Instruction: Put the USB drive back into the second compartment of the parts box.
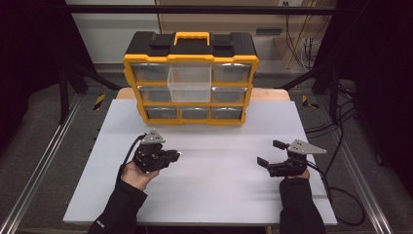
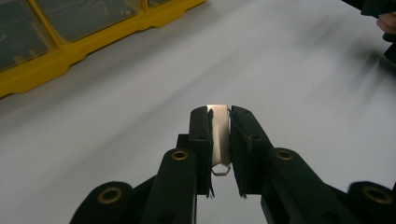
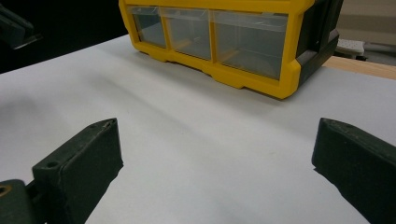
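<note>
Ahead of both grippers, at the far side of the white table [image 1: 204,195], stands the yellow-and-black drawer organizer [image 1: 191,78]. Its clear middle drawer [image 1: 189,83] is pulled out toward the person; it looks light and rigid, best taken by its front lip. The right gripper [image 1: 271,153] hovers over bare table with its jaws wide apart and empty. The left gripper [image 2: 219,135] is clamped on a small flat metal piece [image 2: 218,137], thin and shiny, with a hexagonal end nearest the camera. It is probably stiff, light and slippery, so pinching its broad faces suits it.
</note>
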A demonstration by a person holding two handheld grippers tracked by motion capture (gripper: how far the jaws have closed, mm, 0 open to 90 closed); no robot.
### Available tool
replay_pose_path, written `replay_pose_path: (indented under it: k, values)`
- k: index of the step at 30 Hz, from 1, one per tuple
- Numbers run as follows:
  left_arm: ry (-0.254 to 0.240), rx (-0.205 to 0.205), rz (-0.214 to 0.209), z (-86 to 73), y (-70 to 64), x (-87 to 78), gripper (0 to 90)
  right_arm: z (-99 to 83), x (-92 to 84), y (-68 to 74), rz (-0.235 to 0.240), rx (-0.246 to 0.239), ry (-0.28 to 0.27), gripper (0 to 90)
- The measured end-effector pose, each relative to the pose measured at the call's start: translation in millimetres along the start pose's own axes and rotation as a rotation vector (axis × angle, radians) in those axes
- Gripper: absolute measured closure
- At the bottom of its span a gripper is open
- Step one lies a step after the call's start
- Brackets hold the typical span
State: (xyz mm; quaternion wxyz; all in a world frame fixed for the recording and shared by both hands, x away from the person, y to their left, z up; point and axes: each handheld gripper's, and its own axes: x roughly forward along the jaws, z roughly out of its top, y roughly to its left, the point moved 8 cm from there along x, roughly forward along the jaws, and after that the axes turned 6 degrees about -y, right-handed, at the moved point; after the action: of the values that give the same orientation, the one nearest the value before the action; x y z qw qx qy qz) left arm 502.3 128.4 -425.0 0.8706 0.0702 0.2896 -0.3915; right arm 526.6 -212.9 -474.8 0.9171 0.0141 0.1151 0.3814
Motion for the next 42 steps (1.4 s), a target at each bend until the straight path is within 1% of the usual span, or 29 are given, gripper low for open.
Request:
replay_pose_path:
  k: [10, 17, 19, 26, 30, 35, 42]
  values:
    - [-0.057, -0.007, 0.012, 16.8, 6.3, -24.8, 79.0, 0.3, -0.6, 0.1, -0.001, 0.002, -0.001, 2.0]
    - [-0.069, 0.006, 0.022, 26.7, 10.3, -34.4, 79.0, 0.0, -0.3, 0.2, -0.001, 0.002, 0.0, 1.9]
    - [-0.071, 0.004, 0.022, 29.6, 11.3, -36.9, 79.0, -0.2, -0.2, 0.0, -0.002, 0.002, 0.002, 2.0]
    - [-0.079, 0.017, 0.028, 42.7, 15.2, -46.9, 79.0, 0.0, -0.2, -0.2, -0.002, 0.0, 0.001, 1.9]
    - [-0.089, 0.025, 0.027, 51.1, 15.2, -52.5, 79.0, 0.0, -0.2, -0.2, -0.002, 0.001, 0.001, 2.0]
    - [-0.086, 0.044, 0.038, 59.4, 14.4, -57.7, 79.0, 0.0, -0.2, -0.2, -0.002, 0.0, 0.0, 2.0]
    - [-0.104, 0.061, 0.045, 75.0, 12.9, -66.4, 79.0, -0.4, 0.0, 0.0, -0.003, 0.002, 0.003, 2.0]
